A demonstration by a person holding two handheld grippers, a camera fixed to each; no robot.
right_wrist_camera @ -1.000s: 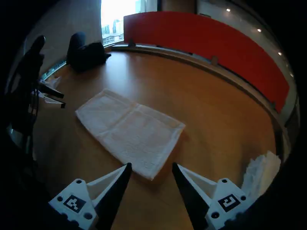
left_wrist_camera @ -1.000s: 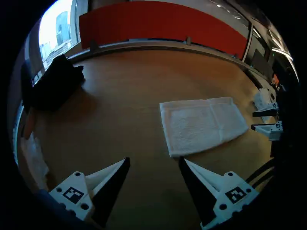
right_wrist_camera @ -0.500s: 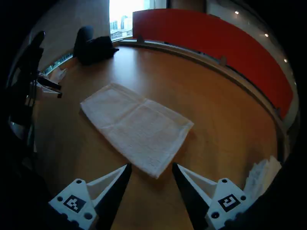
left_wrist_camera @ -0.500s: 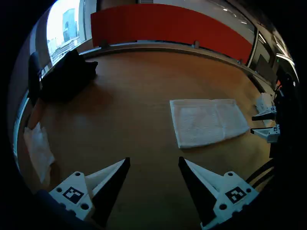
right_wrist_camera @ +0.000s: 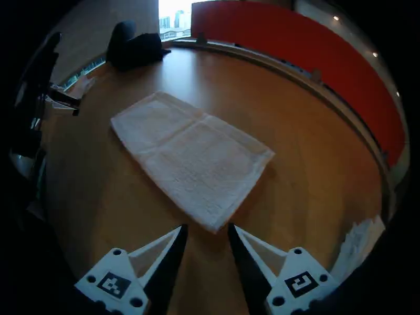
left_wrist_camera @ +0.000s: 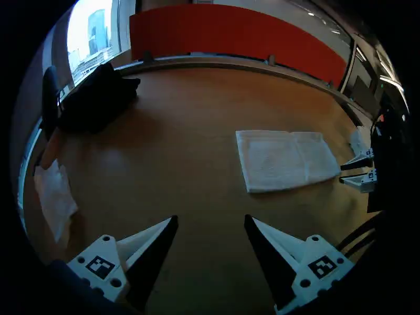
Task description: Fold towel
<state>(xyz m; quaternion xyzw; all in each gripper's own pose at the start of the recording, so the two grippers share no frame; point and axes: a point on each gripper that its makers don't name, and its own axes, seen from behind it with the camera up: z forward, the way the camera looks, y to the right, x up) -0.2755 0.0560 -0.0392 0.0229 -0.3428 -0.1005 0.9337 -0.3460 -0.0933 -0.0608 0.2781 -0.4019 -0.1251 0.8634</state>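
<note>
A white towel (right_wrist_camera: 191,155) lies flat on the wooden table, folded, with a crease across its middle. My right gripper (right_wrist_camera: 206,230) hovers low at the towel's near corner. Its fingers are open, and the corner tip lies just ahead of the gap between them. In the left gripper view the towel (left_wrist_camera: 286,160) sits ahead to the right, well away from my left gripper (left_wrist_camera: 210,227), which is open over bare wood. The right gripper (left_wrist_camera: 361,172) shows at the towel's far right edge, and the left gripper (right_wrist_camera: 63,101) shows at the far left of the right gripper view.
A black bag (left_wrist_camera: 94,100) rests at the table's back left by the window. A crumpled white cloth (left_wrist_camera: 52,194) lies near the left edge, and another white cloth (right_wrist_camera: 362,236) lies at the right edge. A red panel (left_wrist_camera: 236,31) runs behind the table.
My right gripper has come lower and closer to the towel's near corner, and its fingers have narrowed a little. The left gripper has drawn slightly away from the towel.
</note>
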